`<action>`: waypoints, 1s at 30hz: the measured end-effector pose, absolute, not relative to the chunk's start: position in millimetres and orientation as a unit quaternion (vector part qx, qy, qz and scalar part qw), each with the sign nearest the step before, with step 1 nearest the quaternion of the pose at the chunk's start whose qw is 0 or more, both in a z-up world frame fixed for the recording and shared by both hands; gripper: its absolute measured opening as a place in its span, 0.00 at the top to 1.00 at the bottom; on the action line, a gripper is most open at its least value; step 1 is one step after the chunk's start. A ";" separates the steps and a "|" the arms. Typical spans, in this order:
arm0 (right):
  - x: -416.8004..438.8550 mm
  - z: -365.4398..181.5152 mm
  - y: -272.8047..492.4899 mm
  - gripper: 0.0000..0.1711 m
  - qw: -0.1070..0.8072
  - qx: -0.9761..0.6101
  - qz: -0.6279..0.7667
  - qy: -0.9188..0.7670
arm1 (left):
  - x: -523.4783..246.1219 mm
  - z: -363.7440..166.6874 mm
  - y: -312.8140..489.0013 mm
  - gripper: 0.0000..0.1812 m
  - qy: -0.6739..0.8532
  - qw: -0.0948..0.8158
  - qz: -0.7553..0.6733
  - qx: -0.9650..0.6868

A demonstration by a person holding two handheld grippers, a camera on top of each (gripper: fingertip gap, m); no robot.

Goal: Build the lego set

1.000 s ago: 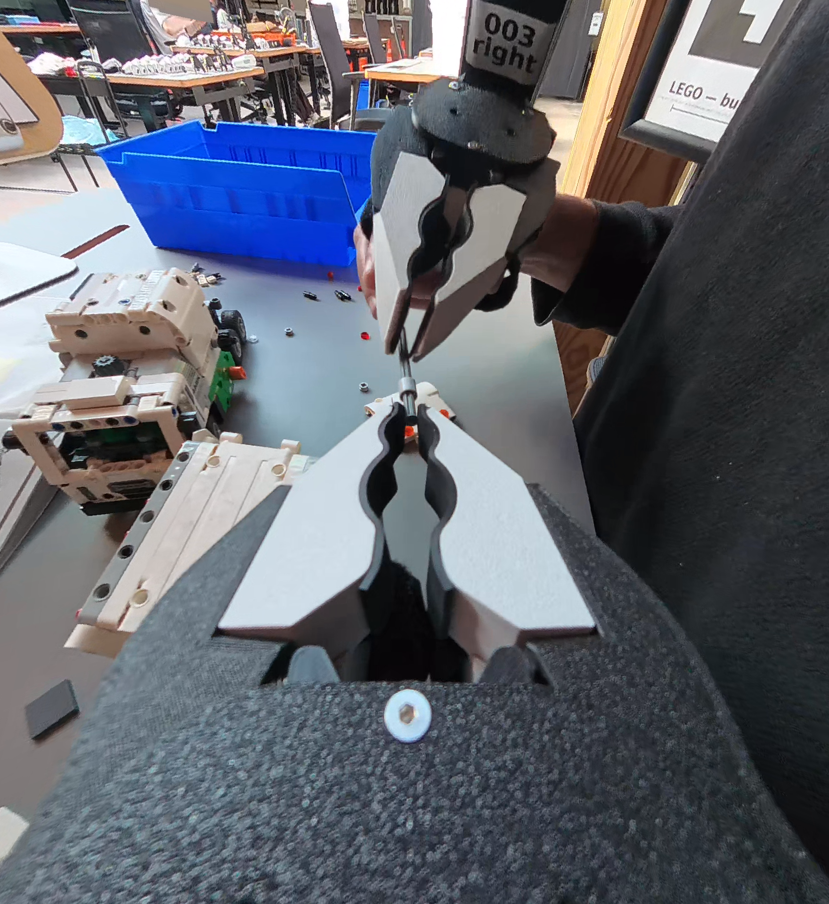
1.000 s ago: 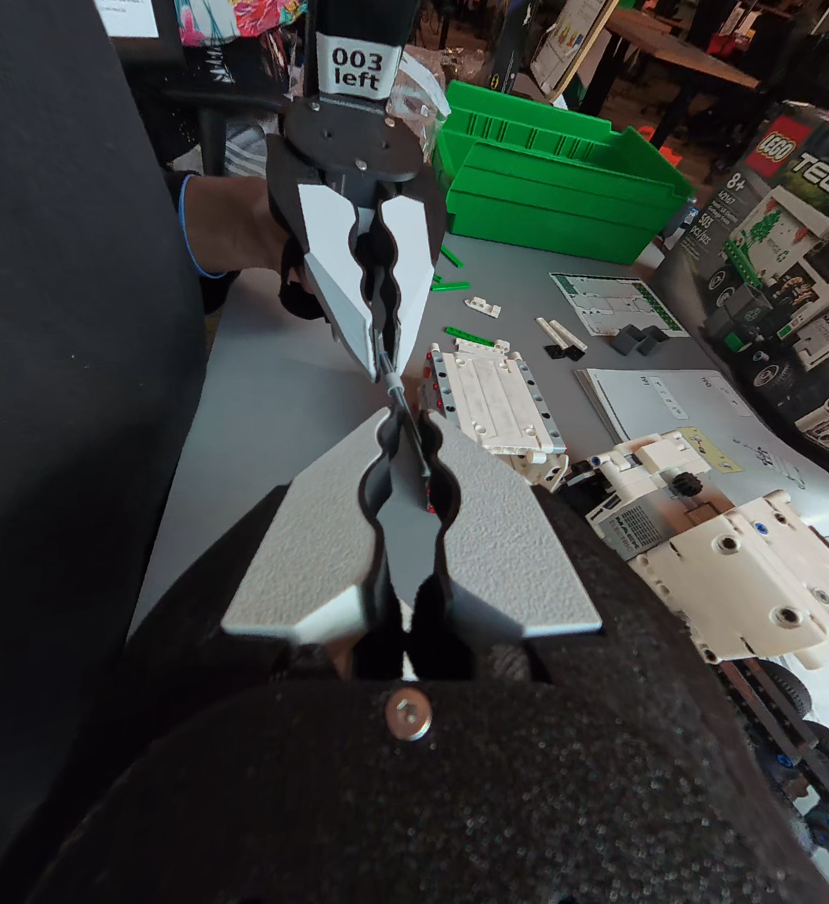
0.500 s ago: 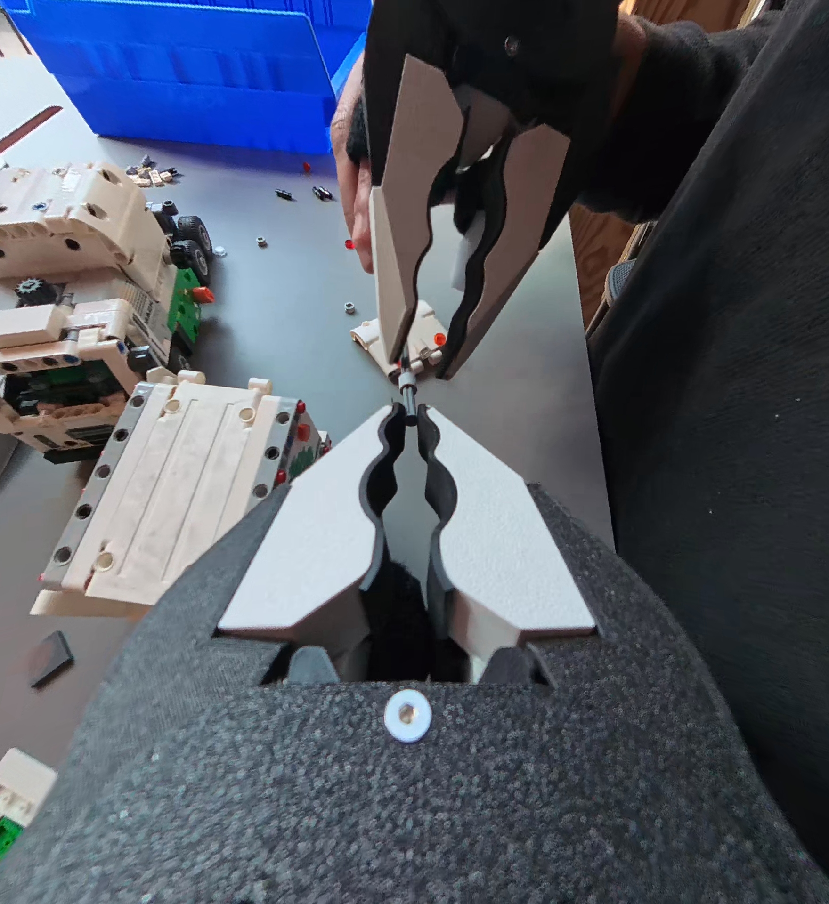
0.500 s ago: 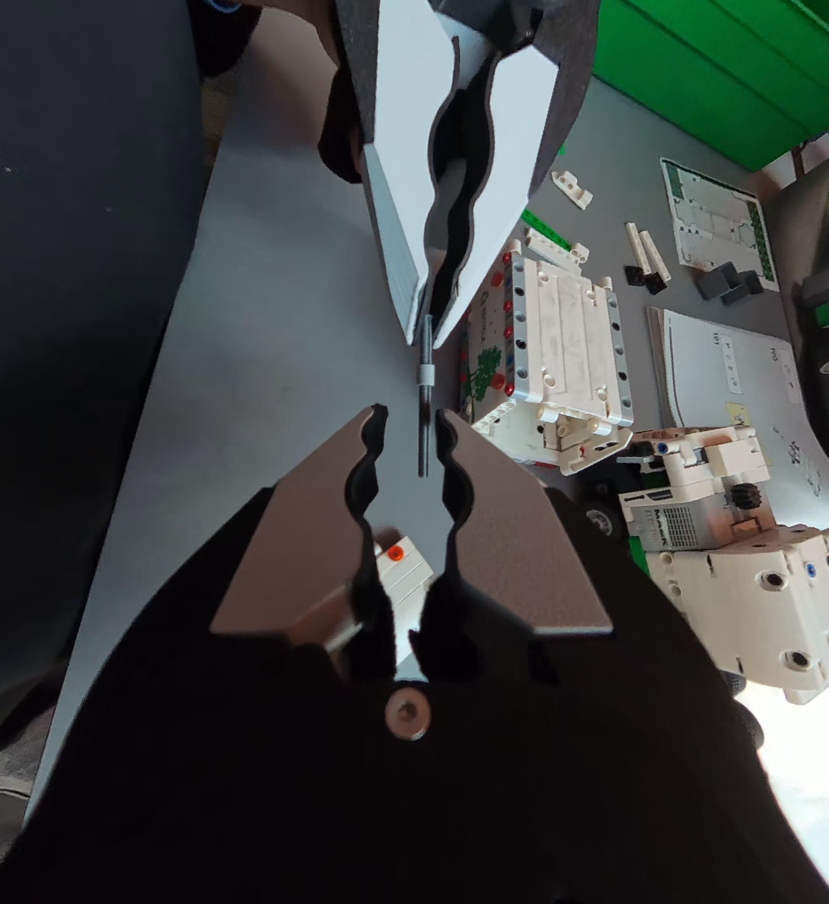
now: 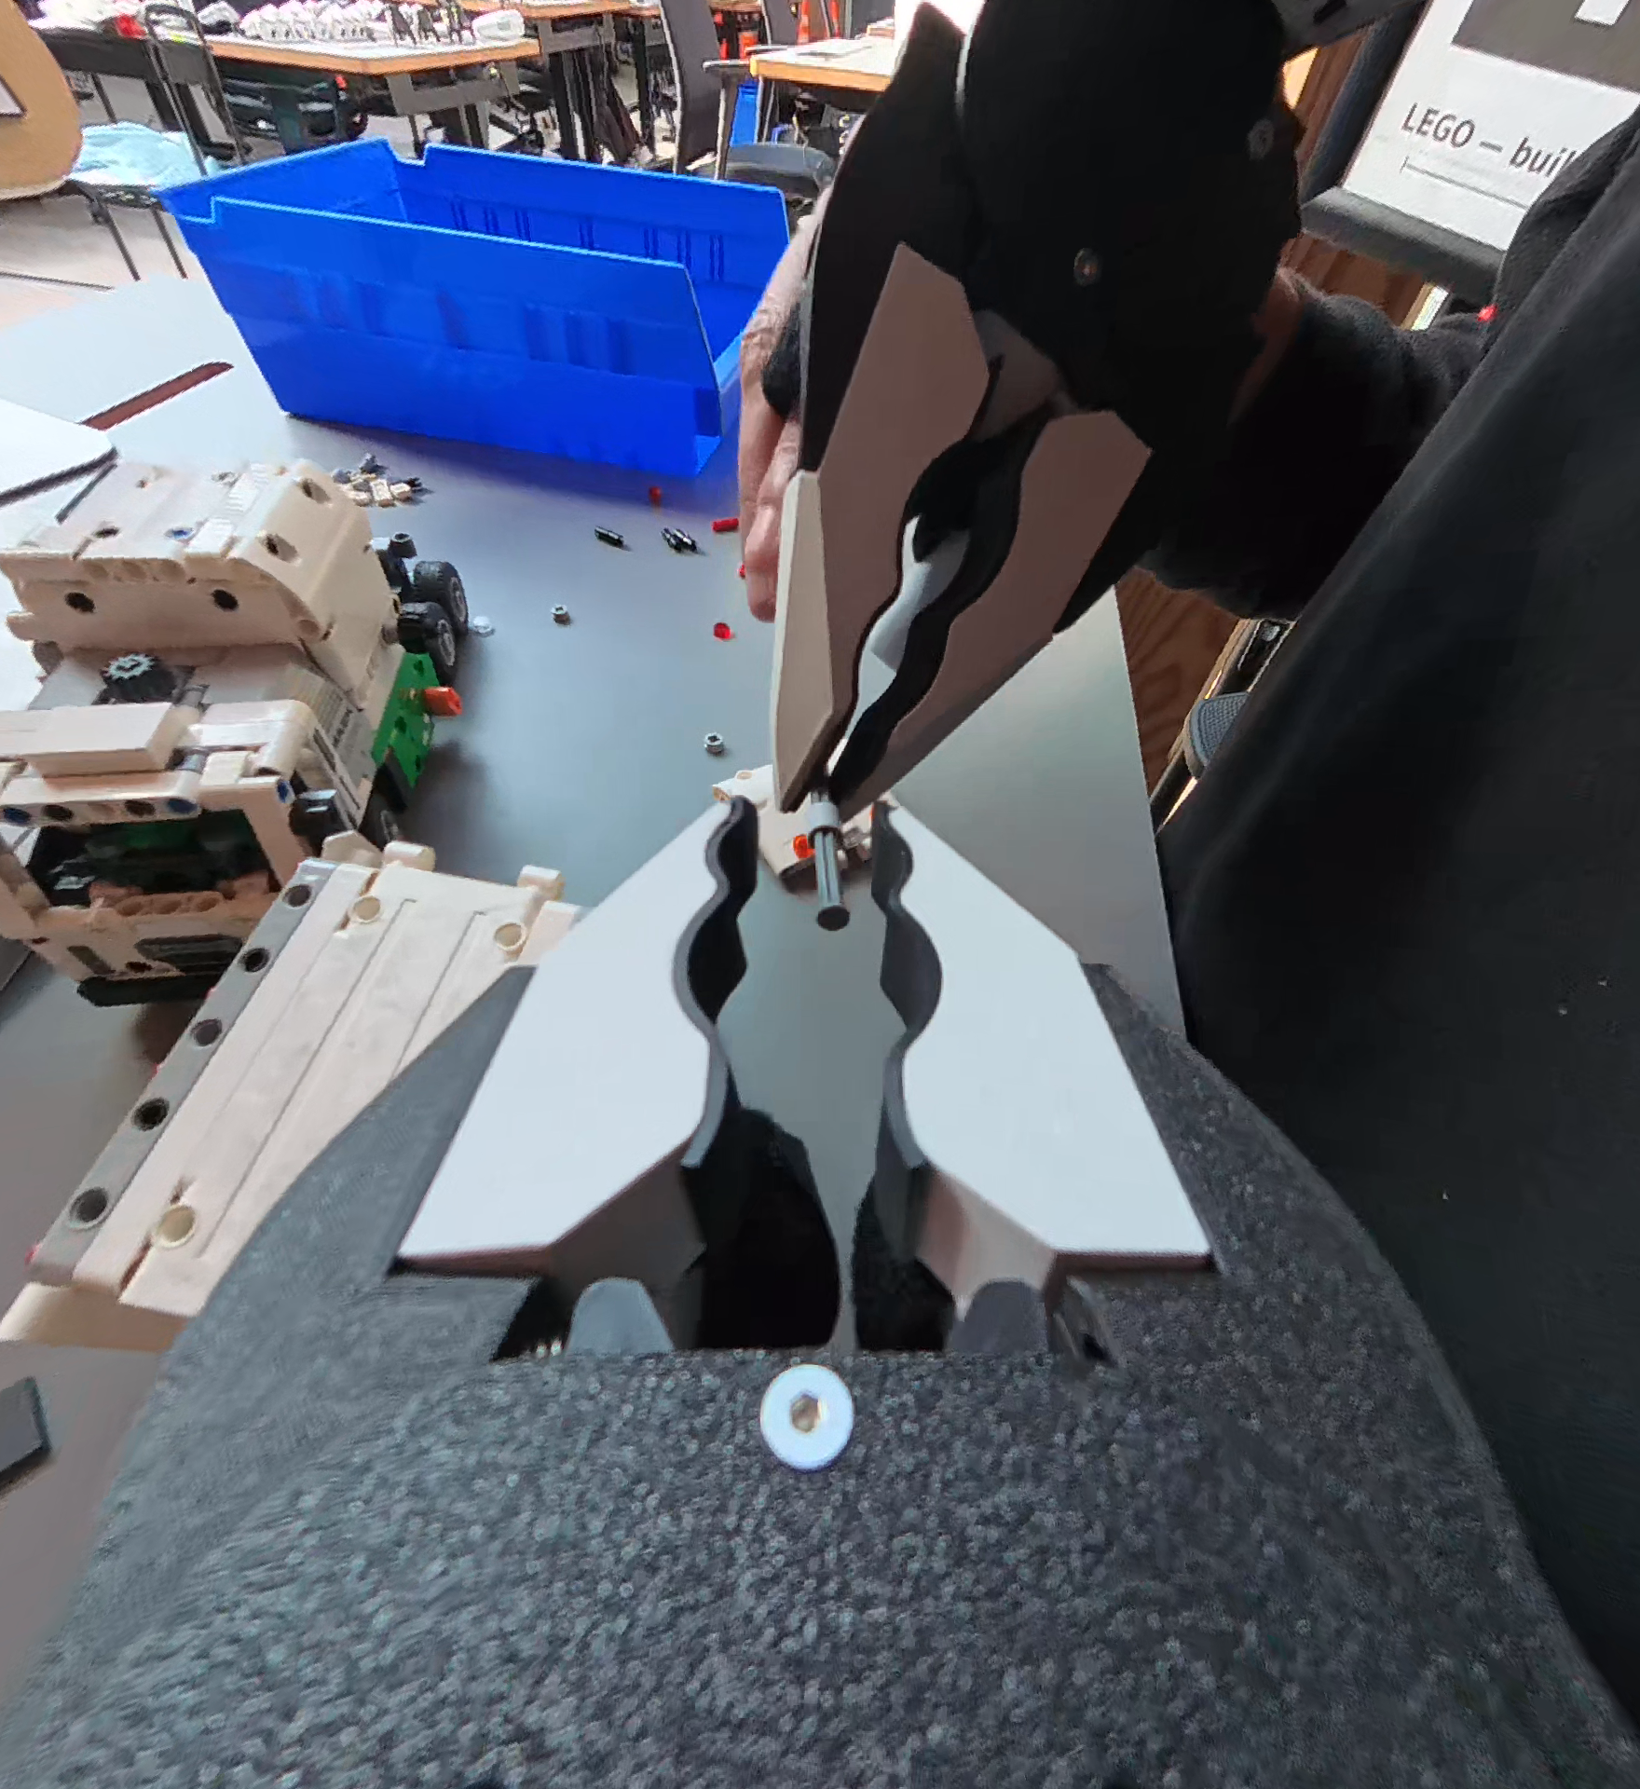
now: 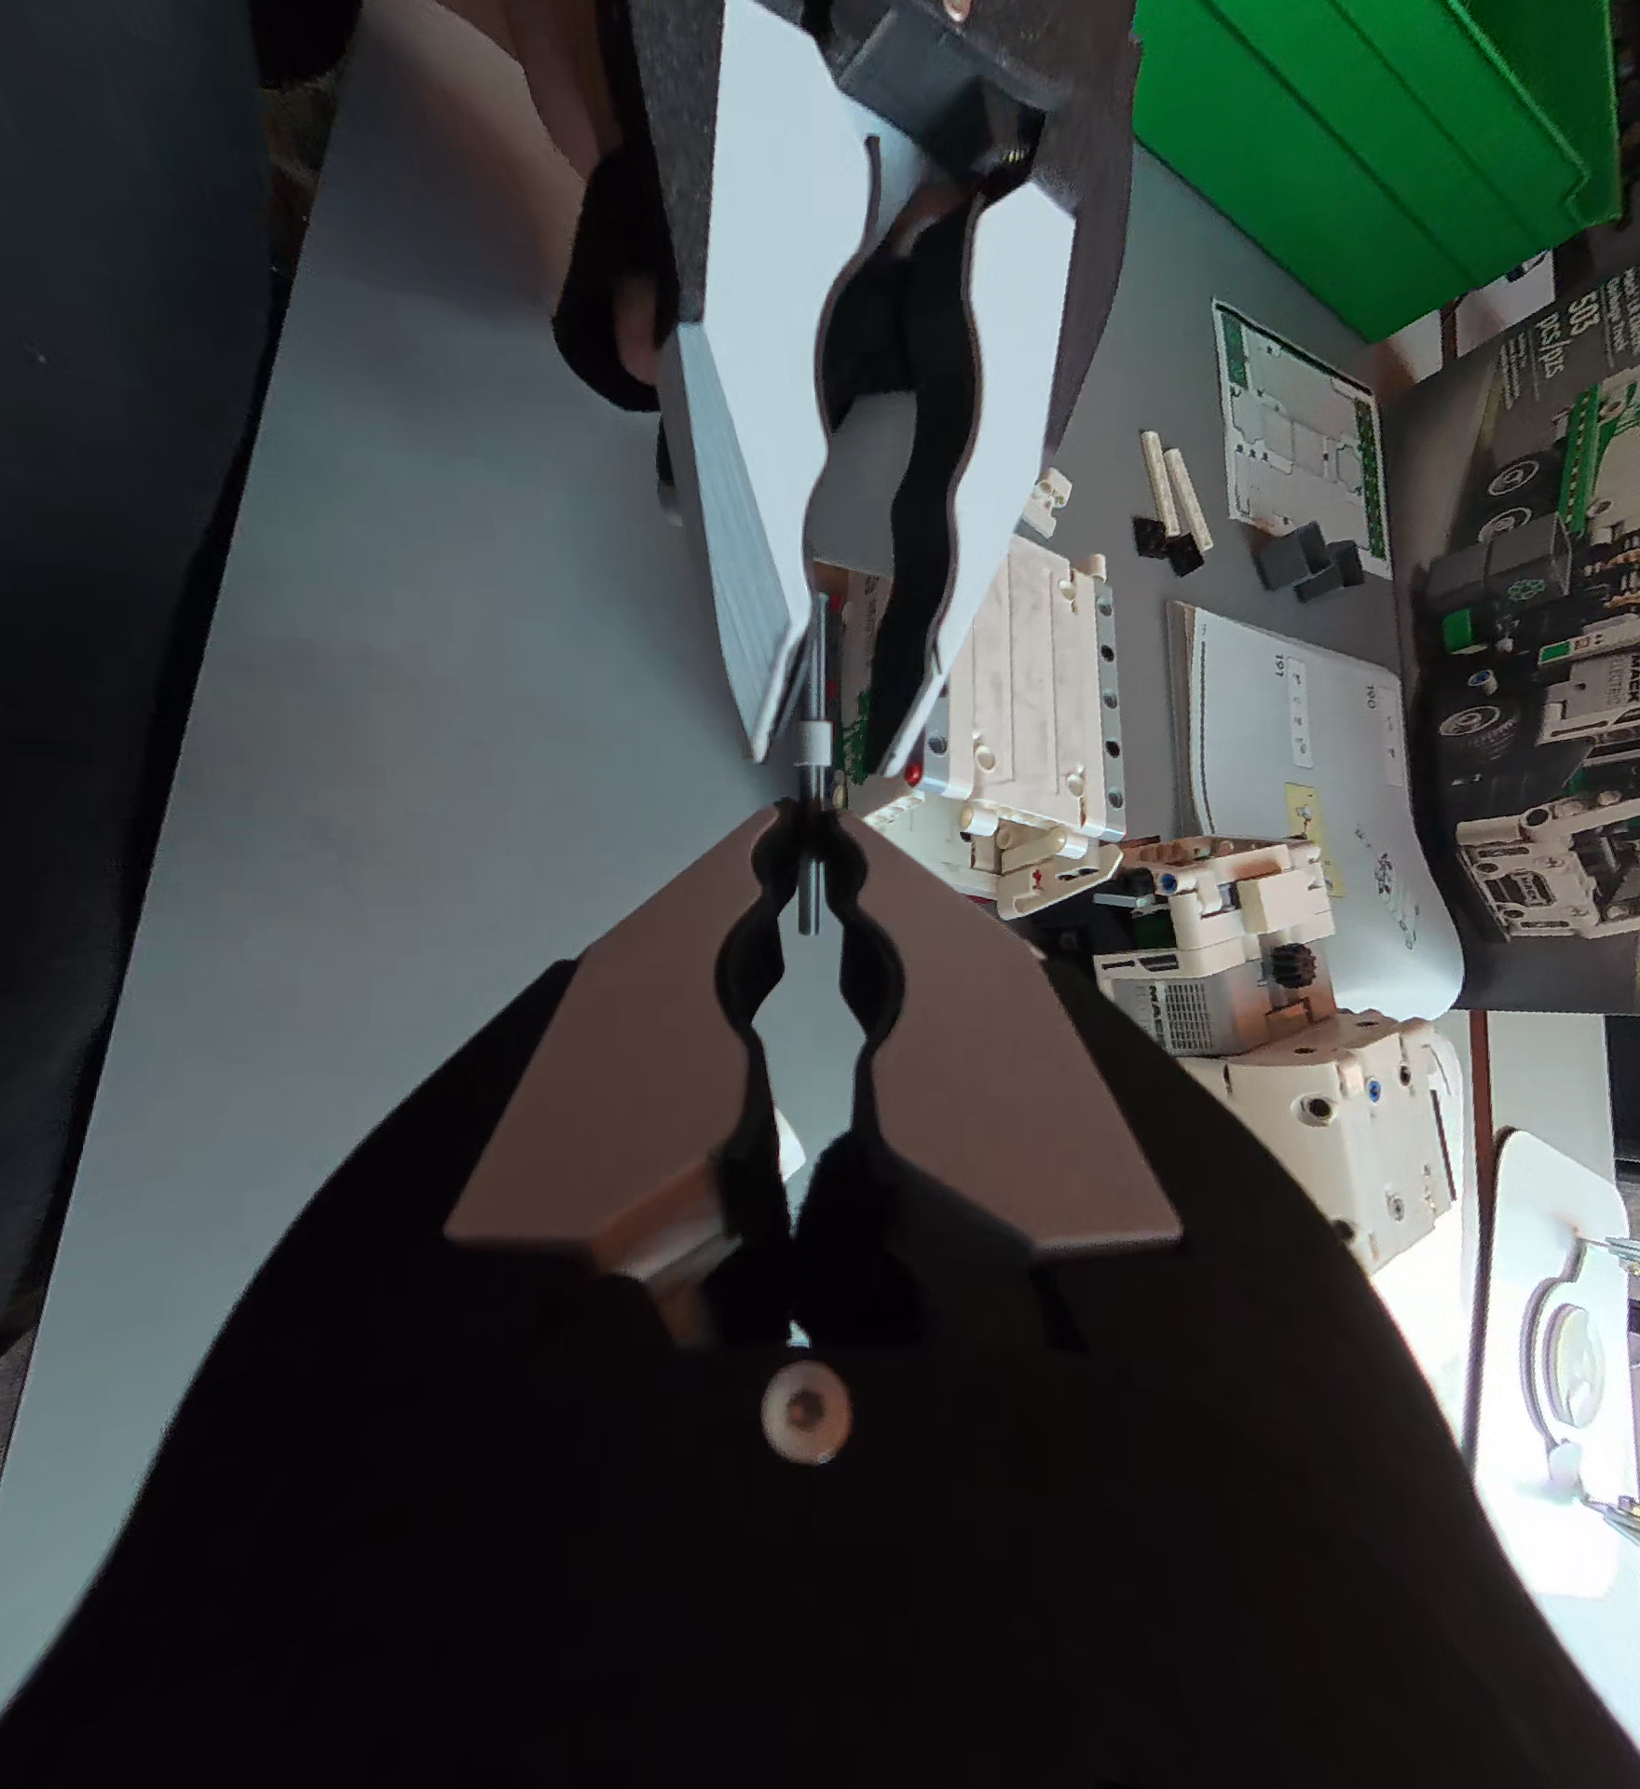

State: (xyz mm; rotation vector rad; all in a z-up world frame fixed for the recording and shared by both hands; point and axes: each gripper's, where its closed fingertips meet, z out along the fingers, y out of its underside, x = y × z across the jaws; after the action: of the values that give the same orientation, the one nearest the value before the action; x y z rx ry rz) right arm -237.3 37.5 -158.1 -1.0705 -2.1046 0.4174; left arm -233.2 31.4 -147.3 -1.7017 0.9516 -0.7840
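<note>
On the dark grey tabletop (image 5: pixel 603 736), the right claw (image 6: pixel 811 818) pinches the thin dark axle with its pale bushing (image 6: pixel 811 774) (just past its tips); the left claw (image 5: pixel 811 852) gapes empty, so a slack grip could drop it.

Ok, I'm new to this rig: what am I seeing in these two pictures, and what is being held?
There is no robot arm. A person holds a two-finger gripper in each hand, and each gripper carries a camera looking along its fingers. The left wrist view shows the left gripper at the bottom, open, with the right gripper reaching in from above. The right wrist view is the reverse. The right gripper is shut on a thin dark axle with a grey bush. The axle's free end sits between the left gripper's open fingers. On the grey table lie a part-built white truck, a white panel assembly, a blue bin, a green bin and an instruction booklet.
</note>
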 end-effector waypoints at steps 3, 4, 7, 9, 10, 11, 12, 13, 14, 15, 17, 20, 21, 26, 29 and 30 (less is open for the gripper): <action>-236.9 -157.7 37.3 0.98 0.364 -0.414 0.158 -0.819 | -229.3 -144.7 29.8 0.96 0.400 0.502 -0.326 -0.694; -236.3 -157.9 36.8 0.98 0.363 -0.413 0.158 -0.820 | -230.2 -144.7 29.9 0.99 0.401 0.503 -0.323 -0.694; -230.1 -159.6 48.3 0.98 0.369 -0.416 0.127 -0.821 | -241.4 -145.9 31.8 0.99 0.391 0.504 -0.311 -0.704; -225.9 -155.9 52.9 0.98 0.373 -0.418 0.126 -0.819 | -250.0 -144.0 30.6 0.99 0.382 0.508 -0.312 -0.706; -225.4 -152.9 53.0 0.98 0.376 -0.418 0.130 -0.817 | -252.9 -142.5 30.0 1.00 0.377 0.511 -0.315 -0.705; -225.3 -150.9 52.7 0.98 0.377 -0.416 0.131 -0.817 | -254.7 -140.7 30.1 0.98 0.372 0.515 -0.317 -0.704; -225.4 -149.9 53.1 0.98 0.378 -0.413 0.127 -0.819 | -255.3 -138.7 30.6 0.94 0.367 0.519 -0.322 -0.702; -226.1 -149.0 53.0 0.98 0.380 -0.409 0.124 -0.820 | -254.9 -137.5 31.0 0.91 0.363 0.520 -0.326 -0.701; -227.3 -147.9 51.7 0.98 0.381 -0.405 0.127 -0.821 | -253.6 -137.2 31.2 0.90 0.362 0.520 -0.330 -0.700; -228.4 -147.2 50.6 0.98 0.381 -0.404 0.130 -0.822 | -252.0 -137.6 31.9 0.88 0.362 0.519 -0.331 -0.700; -230.2 -146.2 50.1 0.98 0.383 -0.400 0.128 -0.823 | -247.5 -138.2 33.3 0.86 0.365 0.518 -0.332 -0.699; -231.7 -145.7 48.5 0.98 0.385 -0.394 0.121 -0.826 | -239.1 -140.4 33.0 0.86 0.373 0.510 -0.339 -0.696; -232.0 -145.5 48.1 0.98 0.385 -0.392 0.120 -0.826 | -237.1 -141.2 32.7 0.86 0.377 0.508 -0.341 -0.696; -230.3 -144.6 47.7 0.98 0.386 -0.395 0.125 -0.824 | -237.5 -142.4 32.7 0.98 0.378 0.509 -0.341 -0.694; -229.7 -146.2 47.6 0.98 0.383 -0.401 0.134 -0.821 | -236.6 -143.7 32.2 0.98 0.376 0.508 -0.344 -0.695; -229.4 -148.0 47.4 0.98 0.379 -0.406 0.139 -0.820 | -235.9 -145.0 31.7 0.98 0.378 0.505 -0.344 -0.696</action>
State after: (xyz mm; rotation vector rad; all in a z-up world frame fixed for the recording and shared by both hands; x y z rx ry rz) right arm -229.4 47.4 -148.0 -1.0364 -2.0950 0.3547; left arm -235.9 31.7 -145.0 -1.6799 0.9111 -0.8308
